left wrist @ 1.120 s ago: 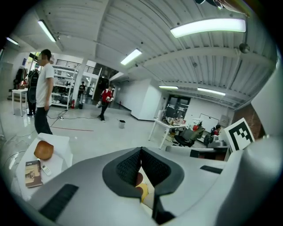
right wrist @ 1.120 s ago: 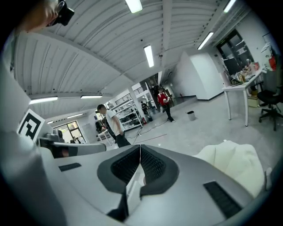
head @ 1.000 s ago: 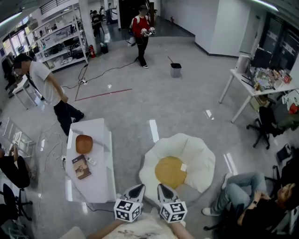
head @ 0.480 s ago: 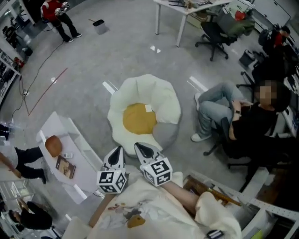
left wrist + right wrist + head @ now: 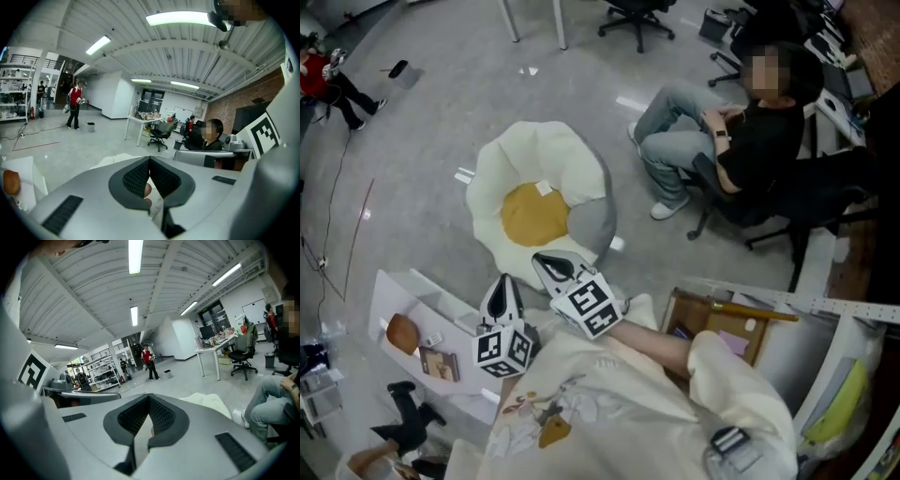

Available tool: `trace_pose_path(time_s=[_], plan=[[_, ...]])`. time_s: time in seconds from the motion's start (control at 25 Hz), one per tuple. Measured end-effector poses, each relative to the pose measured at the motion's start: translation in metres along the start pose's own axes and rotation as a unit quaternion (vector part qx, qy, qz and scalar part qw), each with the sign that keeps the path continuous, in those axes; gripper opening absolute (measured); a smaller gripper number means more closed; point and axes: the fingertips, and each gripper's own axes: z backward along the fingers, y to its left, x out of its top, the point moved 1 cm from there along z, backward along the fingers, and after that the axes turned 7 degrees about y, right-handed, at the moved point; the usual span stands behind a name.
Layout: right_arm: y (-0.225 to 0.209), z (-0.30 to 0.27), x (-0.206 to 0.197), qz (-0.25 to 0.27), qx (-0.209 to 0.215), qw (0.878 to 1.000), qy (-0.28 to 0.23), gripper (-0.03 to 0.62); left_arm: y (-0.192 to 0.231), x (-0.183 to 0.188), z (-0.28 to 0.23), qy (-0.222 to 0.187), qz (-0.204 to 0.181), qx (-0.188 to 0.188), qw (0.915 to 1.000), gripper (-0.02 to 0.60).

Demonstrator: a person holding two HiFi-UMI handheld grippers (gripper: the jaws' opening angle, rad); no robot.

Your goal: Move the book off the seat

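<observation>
In the head view the book, its cover too small to read, lies on the low white table at near left, partly hidden behind the left claw. It is well apart from the flower-shaped seat, which has slid from centre-right to upper left since a second ago. In the left gripper view that claw is pressed together on nothing; in the right gripper view the right claw is likewise closed and empty, and the book is out of sight.

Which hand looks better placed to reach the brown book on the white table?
Probably the left: the left gripper sits beside the table holding the book, while the right gripper is by the cushion.
</observation>
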Motion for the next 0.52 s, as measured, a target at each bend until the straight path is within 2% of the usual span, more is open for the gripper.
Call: trace_pose_path(time_s=[0.28, 0.52], plan=[[-0.015, 0.021, -0.010, 0.002, -0.006, 1.000, 0.003, 0.009, -0.029, -0.006, -0.004, 0.003, -0.018, -0.011, 0.9998, 0.011], [-0.015, 0.026, -0.008, 0.000, -0.007, 1.000, -0.006, 0.009, -0.032, -0.005, 0.004, -0.004, -0.026, -0.006, 0.9996, 0.011]])
